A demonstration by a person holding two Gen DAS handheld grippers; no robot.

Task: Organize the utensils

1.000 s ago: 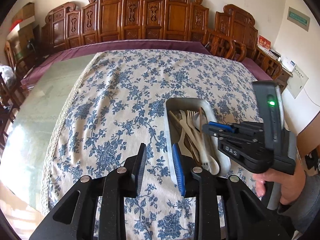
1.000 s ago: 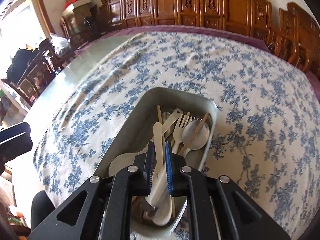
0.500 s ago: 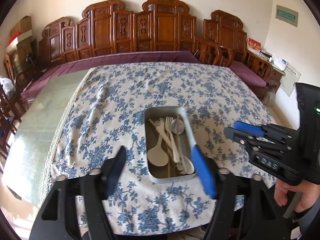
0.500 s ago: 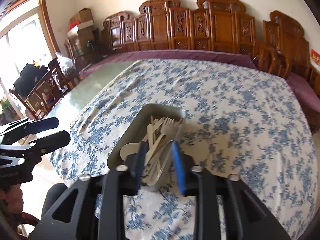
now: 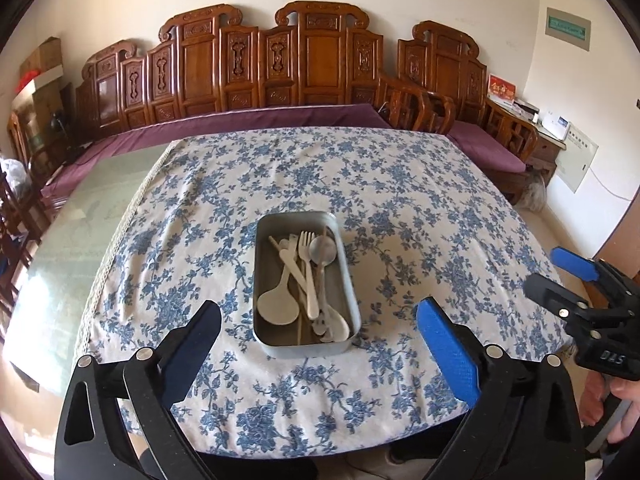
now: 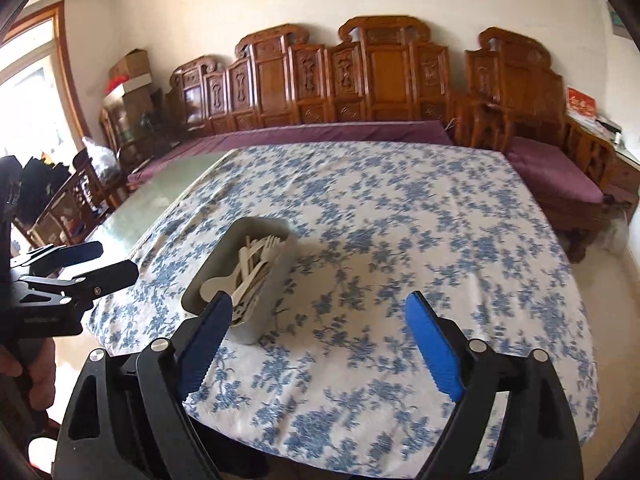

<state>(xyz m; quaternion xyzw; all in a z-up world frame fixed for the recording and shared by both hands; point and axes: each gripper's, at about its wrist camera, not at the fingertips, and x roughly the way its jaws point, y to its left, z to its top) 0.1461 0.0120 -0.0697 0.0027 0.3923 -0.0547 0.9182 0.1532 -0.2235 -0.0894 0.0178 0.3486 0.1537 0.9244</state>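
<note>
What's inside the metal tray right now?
The metal tray holds pale utensils piled together: a fork, a knife, a wide spoon, a metal spoon and thin sticks. Whatever lies beneath the pile is covered.

Left claw [image 5: 318, 336], black two-finger frame with blue-faced pads: jaws opening, spread wide, nothing between the pads, pointing obliquely downward. Right claw [image 6: 320, 330], of the same black frame and blue ribbed pads: jaws likewise opening, wide apart and empty, also tilted downward. In the left wrist view, the right claw appears at the right edge, held by a hand [image 5: 612, 404] on its grip. In the right wrist view, the left claw appears at the left edge, gripped by the other hand [image 6: 28, 376].
</note>
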